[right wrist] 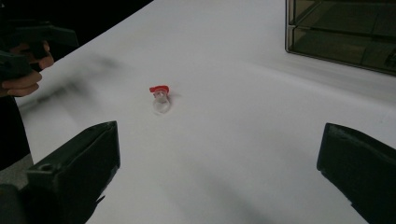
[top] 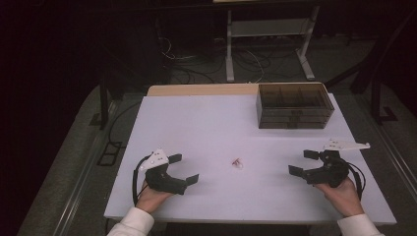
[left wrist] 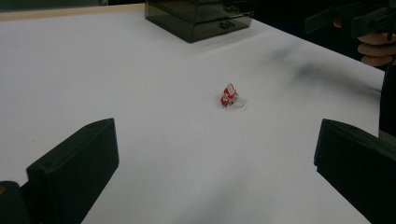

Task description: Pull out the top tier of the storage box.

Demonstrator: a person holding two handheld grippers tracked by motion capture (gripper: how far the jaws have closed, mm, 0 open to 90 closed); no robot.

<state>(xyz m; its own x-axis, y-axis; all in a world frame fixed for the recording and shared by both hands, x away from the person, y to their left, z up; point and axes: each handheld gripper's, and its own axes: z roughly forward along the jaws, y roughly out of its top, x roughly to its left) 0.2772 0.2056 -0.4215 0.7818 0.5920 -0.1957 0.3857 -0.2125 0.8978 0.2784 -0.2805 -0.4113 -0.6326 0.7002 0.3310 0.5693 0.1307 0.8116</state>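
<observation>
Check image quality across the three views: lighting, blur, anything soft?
High view: dim, background nearly black, the ring tiny and soft on the white table. Left gripper view: brighter, ring fairly sharp, smeared shadows toward the right gripper. Right gripper view: ring slightly soft, smoked drawer box cropped, blurry shadow near the left gripper.

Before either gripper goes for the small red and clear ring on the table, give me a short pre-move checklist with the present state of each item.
1. Left gripper open: ok, jaws wide apart.
2. Right gripper open: ok, jaws wide apart.
3. Ring free: ok, it lies alone on the white table between both grippers, touched by neither.
4. Path to the ring: ok, bare table on both sides.
5. Dark drawer box out of the way: ok, at the far right of the table.
6. Box drawers open or shut: cannot tell.
</observation>
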